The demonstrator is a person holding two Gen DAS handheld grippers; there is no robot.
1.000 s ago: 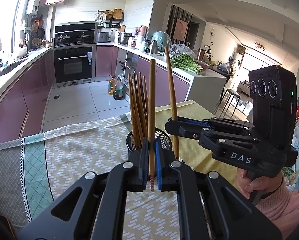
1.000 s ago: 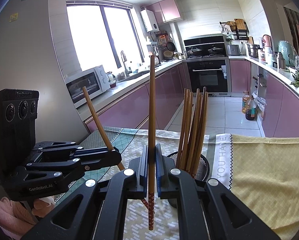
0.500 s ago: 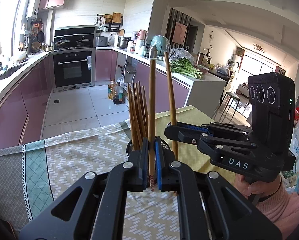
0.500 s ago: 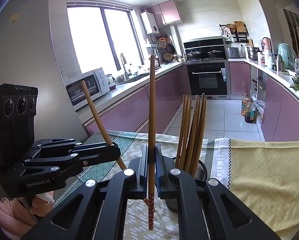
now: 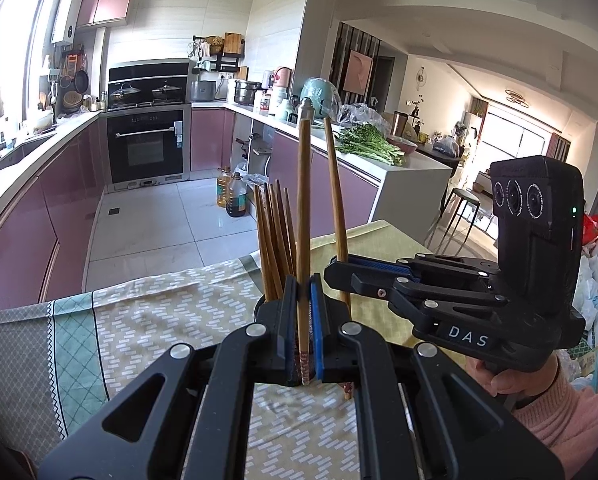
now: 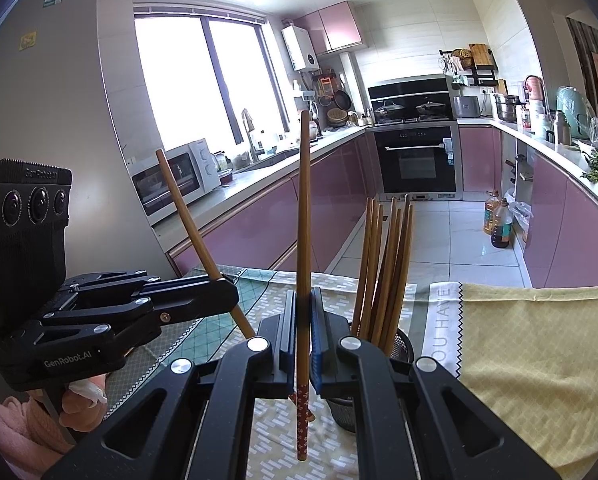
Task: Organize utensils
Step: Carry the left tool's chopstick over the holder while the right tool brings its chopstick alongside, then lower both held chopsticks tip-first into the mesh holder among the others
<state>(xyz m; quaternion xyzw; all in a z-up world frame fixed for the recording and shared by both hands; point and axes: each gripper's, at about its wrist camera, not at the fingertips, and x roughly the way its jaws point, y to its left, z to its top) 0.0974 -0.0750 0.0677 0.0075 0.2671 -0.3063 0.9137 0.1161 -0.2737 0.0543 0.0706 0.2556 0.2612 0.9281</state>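
From the right wrist view, the left tongs (image 6: pixel 229 300) stand at the left, clenched on a long brown wooden chopstick with a red patterned tip (image 6: pixel 187 220) that leans sharply away from the black wire-mesh utensil holder (image 6: pixel 403 350); that slant is the first risk, since a stick lowered at such an angle may strike the holder's rim or the sticks already inside, and could tip the light holder over on the patterned green and cream tablecloth (image 6: pixel 259 432) that covers the counter; the pinch sits low on the shaft, so the long free end above could swing if the stick pivots between the pads. In the middle, the right tongs (image 6: pixel 303 344) are clenched on a second brown wooden chopstick (image 6: pixel 303 208), held nearly upright with its red patterned tip hanging just above the cloth; a slip here would drop it onto the counter rather than into the holder. To the right, the bundle of brown chopsticks (image 6: pixel 383 268) already stands in the holder and fans outward, leaving little open mouth; a new stick pushed in blindly may jam against them or lever some out. In the left wrist view the two held sticks rise close together, the left one (image 5: pixel 303 220) beside the right one (image 5: pixel 336 208), near the bundle (image 5: pixel 274 236); if both go in at once they could cross and knock each other loose, and the two tongs, already close, might collide above the holder.
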